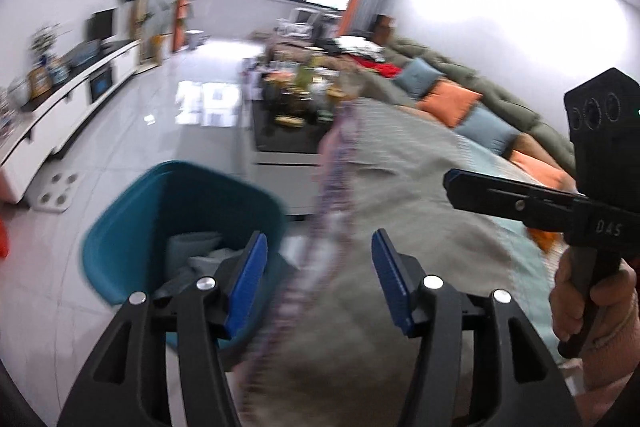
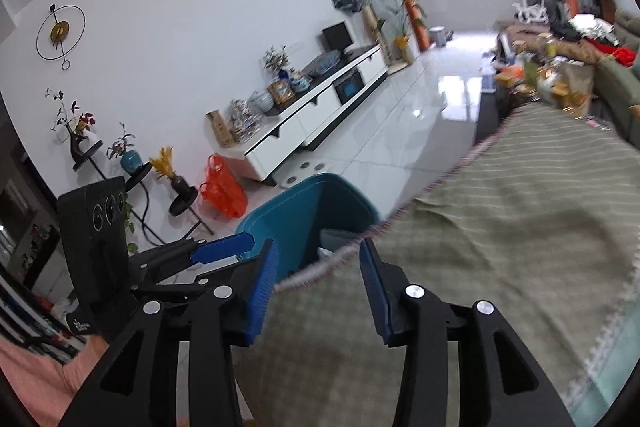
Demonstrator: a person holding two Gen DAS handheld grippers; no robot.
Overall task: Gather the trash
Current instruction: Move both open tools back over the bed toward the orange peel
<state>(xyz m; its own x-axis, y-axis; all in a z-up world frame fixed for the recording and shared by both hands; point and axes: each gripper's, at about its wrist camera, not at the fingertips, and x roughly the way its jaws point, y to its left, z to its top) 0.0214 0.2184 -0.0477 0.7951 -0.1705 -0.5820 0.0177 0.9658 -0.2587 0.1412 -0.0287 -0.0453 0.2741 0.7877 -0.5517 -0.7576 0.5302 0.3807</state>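
A teal bin [image 1: 132, 239] stands on the white tiled floor beside a table draped in a green striped cloth [image 1: 400, 187]. Grey and white crumpled waste [image 1: 196, 251] lies inside it. My left gripper [image 1: 319, 239] is open above the cloth's fringed edge, right of the bin, with nothing pressed between its blue pads. In the right wrist view my right gripper [image 2: 319, 247] is open too, over the cloth [image 2: 520, 207] edge with the bin [image 2: 304, 203] just beyond. A hand [image 1: 592, 291] holds the right gripper's handle at the far right of the left wrist view.
A long white TV cabinet [image 2: 304, 123] lines the wall. An orange bag [image 2: 222, 187] and plant stands [image 2: 136, 179] sit near it. A cluttered dark coffee table [image 1: 288, 131] and a green sofa with cushions [image 1: 452, 99] lie beyond the cloth.
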